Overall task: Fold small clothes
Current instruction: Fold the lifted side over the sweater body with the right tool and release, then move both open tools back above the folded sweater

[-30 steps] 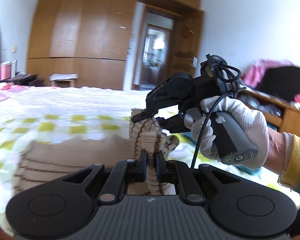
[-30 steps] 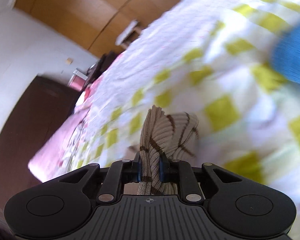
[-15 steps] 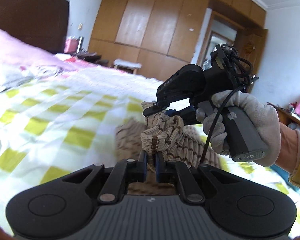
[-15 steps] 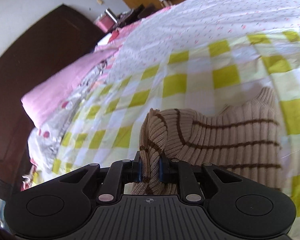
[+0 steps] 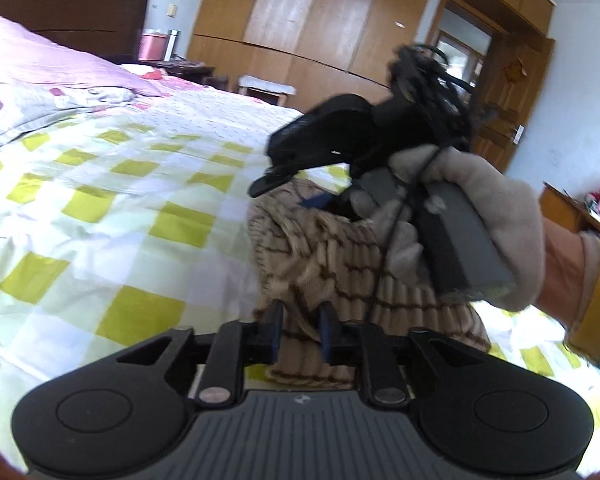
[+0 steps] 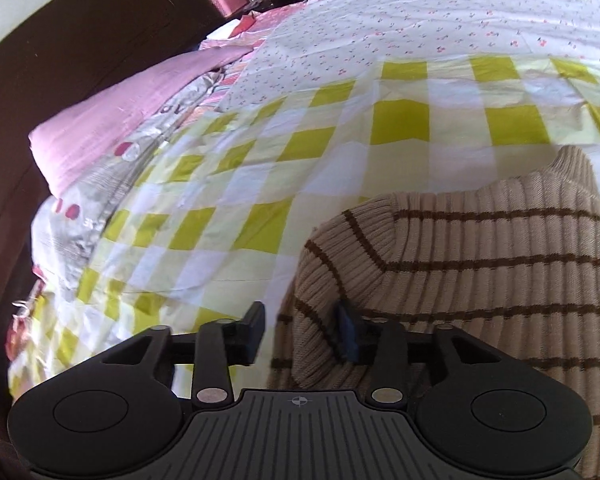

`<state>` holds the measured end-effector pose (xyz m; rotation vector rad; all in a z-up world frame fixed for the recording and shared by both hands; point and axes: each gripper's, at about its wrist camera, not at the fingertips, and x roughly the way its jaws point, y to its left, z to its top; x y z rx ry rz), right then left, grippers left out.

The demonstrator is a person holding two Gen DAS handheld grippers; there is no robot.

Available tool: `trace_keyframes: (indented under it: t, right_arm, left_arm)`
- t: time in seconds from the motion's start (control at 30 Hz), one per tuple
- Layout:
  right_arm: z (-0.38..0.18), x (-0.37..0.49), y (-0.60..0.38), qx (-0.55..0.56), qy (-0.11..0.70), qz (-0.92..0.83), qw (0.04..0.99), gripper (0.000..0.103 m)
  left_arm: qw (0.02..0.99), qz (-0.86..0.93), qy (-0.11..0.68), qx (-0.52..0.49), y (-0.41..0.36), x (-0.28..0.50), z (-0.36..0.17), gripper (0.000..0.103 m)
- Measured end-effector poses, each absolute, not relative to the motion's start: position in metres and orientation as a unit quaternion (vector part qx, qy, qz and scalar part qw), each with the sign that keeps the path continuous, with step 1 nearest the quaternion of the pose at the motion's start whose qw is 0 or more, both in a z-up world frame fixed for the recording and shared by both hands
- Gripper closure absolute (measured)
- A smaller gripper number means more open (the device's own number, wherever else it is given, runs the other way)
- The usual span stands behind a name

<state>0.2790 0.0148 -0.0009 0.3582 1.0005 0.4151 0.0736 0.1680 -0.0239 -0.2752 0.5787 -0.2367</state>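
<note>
A ribbed knit garment (image 6: 480,264) — beige with thin brown stripes, soft and bunched into folds — lies on the bed (image 6: 260,168), over the yellow-and-white checked part of the cover. In the right wrist view it fills the lower right, its rounded fold edge curving out over the checks.

The right gripper (image 6: 300,330) has its jaws opening, now about half apart; the garment's folded edge sits between them, the right blue pad against the knit and the left pad clear of it, so the cloth is loose rather than clamped.

The left gripper (image 5: 300,330) also has its jaws opening, still fairly narrow; a crumpled ridge of the same knit stands between the two blue pads, and blur keeps me from telling whether they still press it.

In the left wrist view the right gripper's black body hangs just above the far side of the garment, blurred, held by a hand (image 5: 480,232) in a pale fabric glove with a yellow cuff at the wrist — it blocks much of the cloth behind it.

Toward the head of the bed lie a smooth pink pillow (image 6: 112,120) and a white sheet with tiny red flowers; a dark wooden headboard (image 6: 80,40) stands behind. Beyond the bed's far edge are glossy brown wardrobe doors (image 5: 300,28) and a small stool (image 5: 266,86).
</note>
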Motion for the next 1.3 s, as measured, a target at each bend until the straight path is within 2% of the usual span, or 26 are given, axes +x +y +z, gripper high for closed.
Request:
trace_keyframes:
  t: [0.23,0.47,0.53,0.63,0.8,1.1,1.2,1.3]
  right_arm:
    - [0.037,0.258,-0.008,0.177,0.443,0.239,0.846,0.057]
    - [0.068,0.206,-0.045,0.078,0.399,0.215,0.888,0.057]
    - [0.065,0.189,-0.056,0.057,0.394,0.199,0.895,0.057]
    - [0.049,0.164,-0.064,0.017,0.4,0.195,0.896,0.057]
    - [0.008,0.134,-0.06,-0.034,0.412,0.192,0.89,0.06]
    - [0.026,0.127,-0.071,-0.003,0.372,0.167,0.913,0.06]
    - [0.01,0.149,-0.075,0.005,0.419,0.163,0.893,0.057]
    - [0.003,0.153,-0.074,-0.003,0.427,0.152,0.892,0.053]
  left_arm:
    - [0.951,-0.093,0.252,-0.151,0.18,0.062,-0.011,0.072]
    - [0.954,-0.152,0.235,-0.108,0.148,0.107,0.007,0.067]
    - [0.953,-0.141,0.253,-0.088,0.139,0.127,0.003,0.068]
    - [0.95,-0.115,0.284,-0.058,0.132,0.144,-0.014,0.081]
    - [0.936,-0.068,0.337,-0.073,0.153,0.144,-0.047,0.078]
    - [0.942,-0.05,0.33,-0.029,0.15,0.125,-0.055,0.076]
    - [0.94,-0.05,0.336,-0.036,0.154,0.125,-0.055,0.076]
    - [0.94,-0.053,0.336,-0.039,0.157,0.125,-0.054,0.075]
